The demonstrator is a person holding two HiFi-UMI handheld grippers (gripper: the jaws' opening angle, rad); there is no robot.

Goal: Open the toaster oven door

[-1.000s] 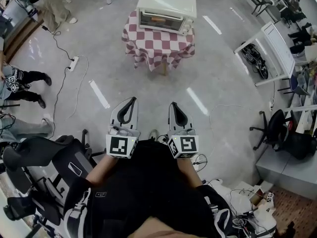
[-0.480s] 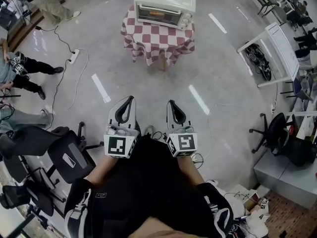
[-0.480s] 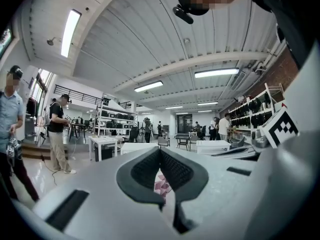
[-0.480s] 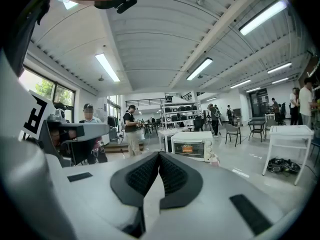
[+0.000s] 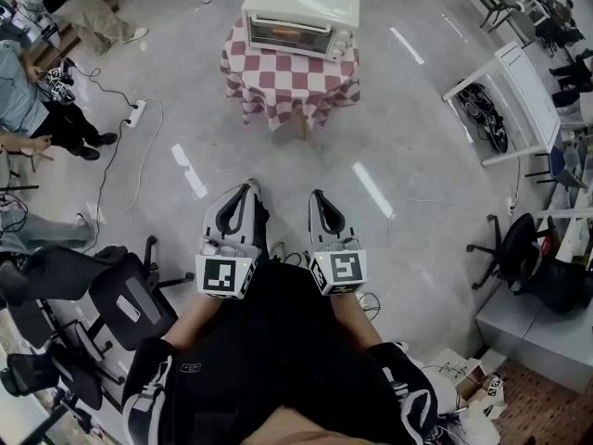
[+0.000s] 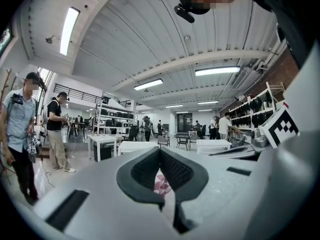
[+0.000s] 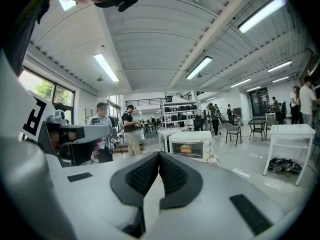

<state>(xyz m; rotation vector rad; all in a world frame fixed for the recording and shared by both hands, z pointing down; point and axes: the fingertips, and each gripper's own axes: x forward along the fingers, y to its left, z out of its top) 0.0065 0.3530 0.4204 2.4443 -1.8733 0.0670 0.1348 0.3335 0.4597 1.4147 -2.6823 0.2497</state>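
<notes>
The left gripper (image 6: 160,150) hides the toaster oven door (image 5: 287,33) in its own view; the orange thing (image 7: 186,148) inside is too small to identify.

The toaster oven (image 5: 298,15) is cased in smooth cream-white material with a slight sheen, and its door (image 5: 289,33) is fronted with glass. Beneath the toaster oven a soft red-and-white checked cloth (image 5: 289,82) is draped in folds. The floor (image 5: 417,146) around the toaster oven is finished in polished grey, in which ceiling lights are mirrored. The left gripper (image 5: 248,187) and right gripper (image 5: 317,196) are shelled in matt pale-grey plastic, and their pads (image 7: 142,176) are faced in black, finely ribbed material.
</notes>
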